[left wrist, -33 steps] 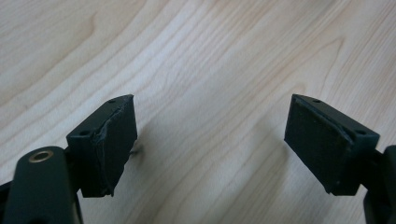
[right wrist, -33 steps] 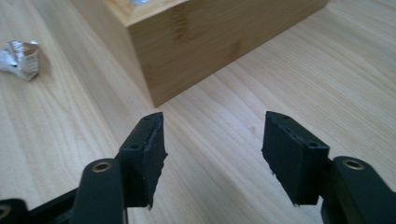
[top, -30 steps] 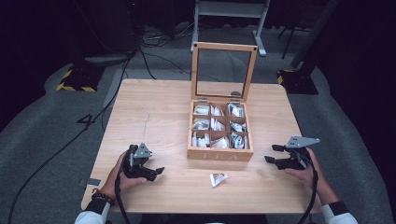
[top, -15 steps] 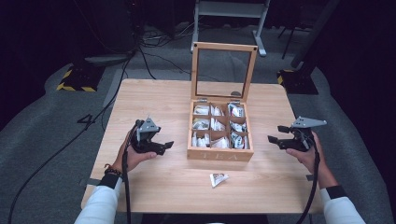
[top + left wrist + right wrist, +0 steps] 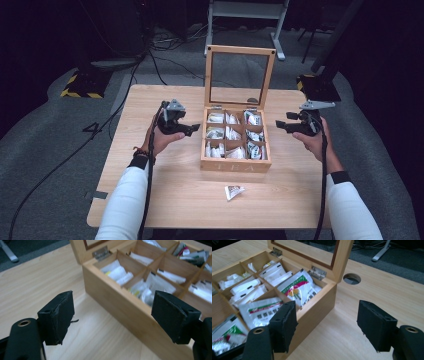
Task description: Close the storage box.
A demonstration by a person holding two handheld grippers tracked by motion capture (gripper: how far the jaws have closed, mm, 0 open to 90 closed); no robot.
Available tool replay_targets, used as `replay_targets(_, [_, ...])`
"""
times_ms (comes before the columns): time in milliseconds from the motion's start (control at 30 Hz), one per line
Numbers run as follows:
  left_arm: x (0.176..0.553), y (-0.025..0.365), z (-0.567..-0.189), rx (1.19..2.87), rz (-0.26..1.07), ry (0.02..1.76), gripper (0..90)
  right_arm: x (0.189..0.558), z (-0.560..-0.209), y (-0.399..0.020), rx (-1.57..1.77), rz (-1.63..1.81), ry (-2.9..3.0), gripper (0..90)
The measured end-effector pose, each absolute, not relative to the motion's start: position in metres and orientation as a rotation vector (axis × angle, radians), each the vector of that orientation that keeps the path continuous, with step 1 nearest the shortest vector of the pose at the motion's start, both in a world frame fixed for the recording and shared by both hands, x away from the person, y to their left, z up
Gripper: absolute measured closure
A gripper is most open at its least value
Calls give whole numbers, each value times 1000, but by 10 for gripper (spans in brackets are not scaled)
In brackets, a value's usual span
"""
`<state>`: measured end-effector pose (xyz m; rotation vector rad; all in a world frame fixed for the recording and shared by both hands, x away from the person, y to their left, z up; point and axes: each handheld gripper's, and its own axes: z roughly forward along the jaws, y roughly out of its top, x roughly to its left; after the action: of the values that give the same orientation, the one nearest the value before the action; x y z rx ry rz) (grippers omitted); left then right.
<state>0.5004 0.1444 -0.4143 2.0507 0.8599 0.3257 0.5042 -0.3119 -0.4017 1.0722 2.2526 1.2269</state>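
Observation:
A wooden tea box (image 5: 235,165) stands mid-table with its glass lid (image 5: 240,75) raised upright. Its compartments hold several white tea packets (image 5: 297,288) (image 5: 117,271). One loose packet (image 5: 233,191) lies on the table in front of the box. My left gripper (image 5: 194,129) is open just left of the box, level with its back rows; the box's left wall (image 5: 117,298) fills the space past its jaws. My right gripper (image 5: 280,125) is open just right of the box, with the box's back right corner (image 5: 322,302) between its jaws and beyond them.
The wooden table (image 5: 150,195) has a round cable hole (image 5: 352,278) behind the box on the right. Cables trail from both grippers over the table's front. A desk frame (image 5: 245,12) and yellow-black floor bases (image 5: 80,85) stand beyond the table.
Both grippers have moved forward from the table's near side and inward, and now flank the box. The loose packet has not moved.

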Motion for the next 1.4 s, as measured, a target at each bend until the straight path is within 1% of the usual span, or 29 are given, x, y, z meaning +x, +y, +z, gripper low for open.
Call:
replay_targets(33, [504, 141, -413, 2046, 327, 860, 192, 508, -400, -310, 1067, 1232, 2251, 337])
replay_targets(100, [516, 131, -410, 2049, 320, 862, 204, 516, -396, -308, 1072, 1258, 2251, 394])
replay_targets(133, [516, 131, -410, 2049, 320, 862, 204, 516, -396, -308, 1072, 1258, 2251, 394])
replay_targets(167, [526, 121, -407, 2048, 303, 859, 204, 524, -391, -304, 1053, 1242, 2252, 393])
replay_targets(367, [552, 99, -403, 2073, 336, 883, 204, 545, -389, -291, 1077, 1244, 2250, 378])
replay_targets(500, [563, 95, -408, 2085, 346, 921, 204, 555, -395, -282, 1082, 1217, 2261, 366])
replay_targets(633, [570, 94, -406, 2080, 347, 942, 203, 561, -396, -277, 1094, 1212, 2264, 349])
replay_targets(667, [575, 94, -404, 2056, 348, 959, 204, 566, -395, -275, 1111, 1218, 2251, 339])
replay_targets(733, [580, 91, -404, 2069, 352, 975, 204, 572, -394, -272, 1132, 1224, 2244, 330])
replay_targets(900, [590, 86, -405, 2074, 367, 1008, 208, 582, -392, -264, 1150, 1206, 2241, 326])
replay_targets(1133, [597, 81, -402, 2087, 391, 1011, 214, 590, -397, -258, 1173, 1182, 2241, 318])
replay_targets(1200, [600, 80, -403, 2110, 388, 1019, 214, 593, -399, -257, 1184, 1177, 2246, 318])
replay_targets(1400, [608, 72, -410, 2104, 362, 1028, 222, 600, -403, -254, 1213, 1204, 2246, 328])
